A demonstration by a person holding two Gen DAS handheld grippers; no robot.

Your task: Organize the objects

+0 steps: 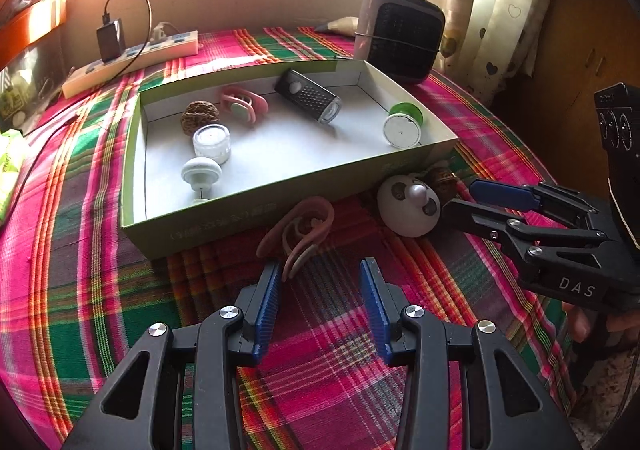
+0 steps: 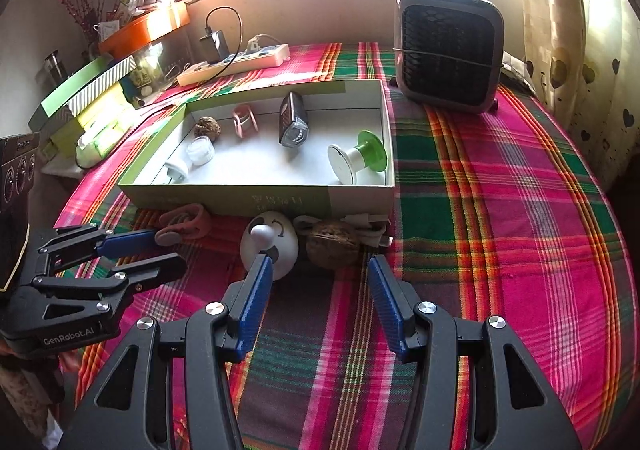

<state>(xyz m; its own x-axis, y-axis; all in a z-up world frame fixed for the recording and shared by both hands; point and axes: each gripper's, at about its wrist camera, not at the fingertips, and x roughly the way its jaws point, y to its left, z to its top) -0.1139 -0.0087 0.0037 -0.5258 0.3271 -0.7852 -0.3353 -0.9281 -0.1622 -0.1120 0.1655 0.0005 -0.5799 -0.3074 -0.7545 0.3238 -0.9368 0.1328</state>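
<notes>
1. Nearest: left gripper (image 1: 320, 302) has its jaws apart w/ nothing between them, tips low over the plaid cloth (image 1: 320, 370) on the bench, just short of the pink clip (image 1: 298, 236). Right gripper (image 2: 318, 290) also has its jaws apart and empty, aimed at the gap between the white egg toy (image 2: 269, 242) and the walnut (image 2: 332, 244)
2. Loose things left to tidy: pink clip, egg toy, walnut and a white cable (image 2: 370, 230), all on the cloth just in front of the box's near wall. Egg and walnut look to be touching or nearly so; cable sits behind the walnut, against the box
3. Step in hand, I'd judge: each gripper closing in on one loose thing, left on the clip, right on egg or walnut
4. To do it well: left should slide fwd till the clip's loops sit fully between the pads, not just the near tip; clip is thin and springy, so grip across its thick part. Right should shift sideways to centre on one item only, else the round egg may roll off or get nudged into the walnut
5. Lift clear of the box wall before crossing it
6. Further back: open box (image 1: 256, 206) already holds a second walnut (image 1: 200, 115), small jar (image 1: 212, 142), white knob (image 1: 201, 170), another pink clip (image 1: 242, 103), black light (image 1: 308, 95), green spool (image 1: 404, 124); free floor mid-box is the best drop spot
7. Behind: heater (image 2: 450, 54), power strip (image 2: 236, 62); leave alone
</notes>
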